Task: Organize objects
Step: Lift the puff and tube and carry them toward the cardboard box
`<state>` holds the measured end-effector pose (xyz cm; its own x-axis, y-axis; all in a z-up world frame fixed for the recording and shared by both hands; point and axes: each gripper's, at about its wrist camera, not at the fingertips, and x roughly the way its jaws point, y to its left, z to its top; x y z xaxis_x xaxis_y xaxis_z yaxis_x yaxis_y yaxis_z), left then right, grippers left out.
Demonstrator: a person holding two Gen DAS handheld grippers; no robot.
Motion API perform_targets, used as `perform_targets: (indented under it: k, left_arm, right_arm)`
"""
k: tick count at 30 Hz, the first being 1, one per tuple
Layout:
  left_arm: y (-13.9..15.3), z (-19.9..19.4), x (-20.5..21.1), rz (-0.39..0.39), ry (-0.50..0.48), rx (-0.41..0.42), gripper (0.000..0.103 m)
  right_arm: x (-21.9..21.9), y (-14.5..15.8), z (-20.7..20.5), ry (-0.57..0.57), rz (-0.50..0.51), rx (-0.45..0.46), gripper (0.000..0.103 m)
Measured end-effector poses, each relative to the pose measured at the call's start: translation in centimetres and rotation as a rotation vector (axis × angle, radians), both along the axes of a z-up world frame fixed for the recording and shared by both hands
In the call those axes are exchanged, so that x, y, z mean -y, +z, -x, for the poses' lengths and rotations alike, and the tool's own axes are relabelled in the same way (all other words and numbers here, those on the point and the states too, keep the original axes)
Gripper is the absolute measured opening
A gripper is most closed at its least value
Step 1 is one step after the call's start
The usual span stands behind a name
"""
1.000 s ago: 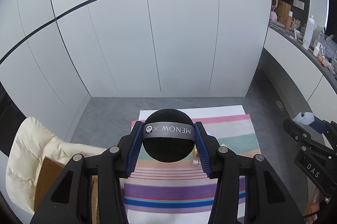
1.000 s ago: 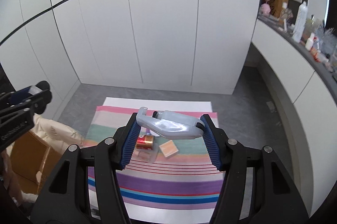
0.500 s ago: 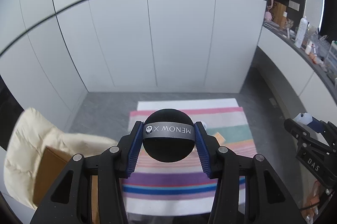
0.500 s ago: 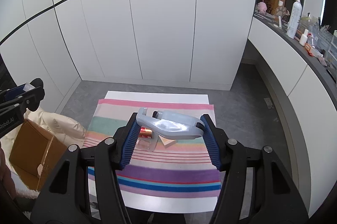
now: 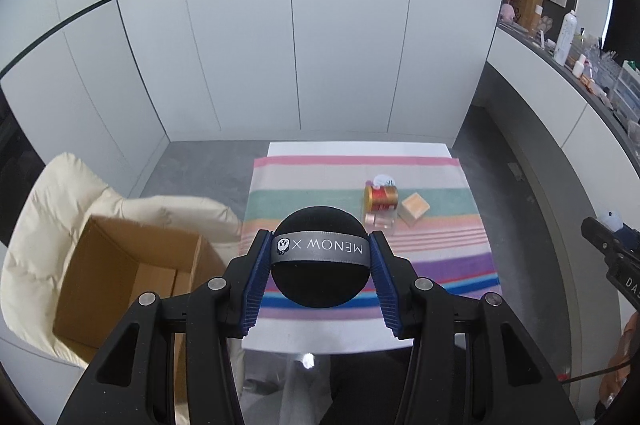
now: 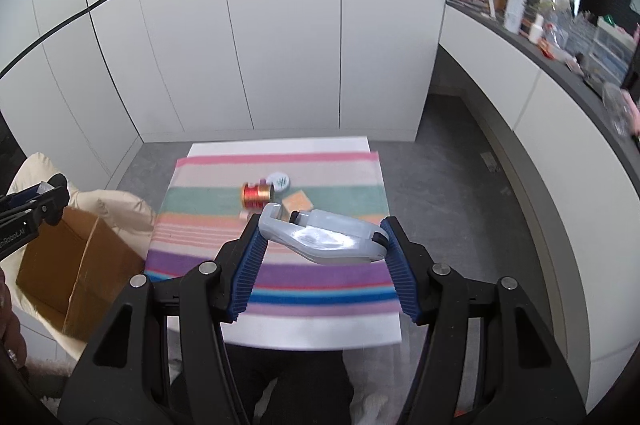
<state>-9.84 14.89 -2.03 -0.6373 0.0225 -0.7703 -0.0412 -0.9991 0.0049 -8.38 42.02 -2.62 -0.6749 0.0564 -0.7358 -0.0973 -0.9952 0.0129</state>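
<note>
The left gripper (image 5: 319, 257) clamps a black powder puff (image 5: 319, 277); the right gripper (image 6: 324, 239) pinches a grey lint remover (image 6: 324, 239). Carry both over the cardboard box (image 5: 132, 265), lower left, before releasing.

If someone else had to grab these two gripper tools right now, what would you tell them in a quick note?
Left gripper: shut on a black puff with a grey ribbon band.
Right gripper: shut on a pale grey plastic tool, held crosswise.
Both are held in the air above the striped cloth's near edge.
Open cardboard box sits on a cream cushion, left of the cloth.
Still on the cloth: red-gold spool, tan block, white lid, a clear piece.
Done: two items picked up. Left, probably: drop them in the box, then fetch the rest.
</note>
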Motion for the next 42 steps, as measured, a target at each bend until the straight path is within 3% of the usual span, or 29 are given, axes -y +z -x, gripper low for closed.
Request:
perform_targets:
  k: [4,11,21,30,36,42]
  left_arm:
    - [-1.7,-3.0,1.0,-0.039,-0.002,0.027,0.049]
    - [-4.0,-7.8,2.0,-0.009,-0.016,0.039,0.049]
    - [-3.4,-9.4,1.9,-0.018,-0.036,0.029,0.049]
    - [-3.4,-8.6,0.8,-0.014,-0.079,0.031,0.049]
    - [-4.3,-8.2,2.9,-0.042,-0.039,0.051,0.049]
    - [-5.8,-8.7,6.8,-0.049,0.08,0.075,0.049]
  right_arm:
    - [0.2,-0.7,-3.5,-0.01,-0.035,0.008,0.061]
    - [-0.4,-3.3,-8.7,0.026,-0.028,0.067,0.061]
    - [-2.4,-5.9,-13.6,0.003,0.031,0.148,0.061]
    - [-3.2,-5.9,-12.6,-0.028,0.056,0.165,0.061]
    - [-1.4,-6.3,-10.5,0.015,0.04,0.2,0.061]
    - [3.1,-6.4,-8.6,0.122,0.02,0.208,0.061]
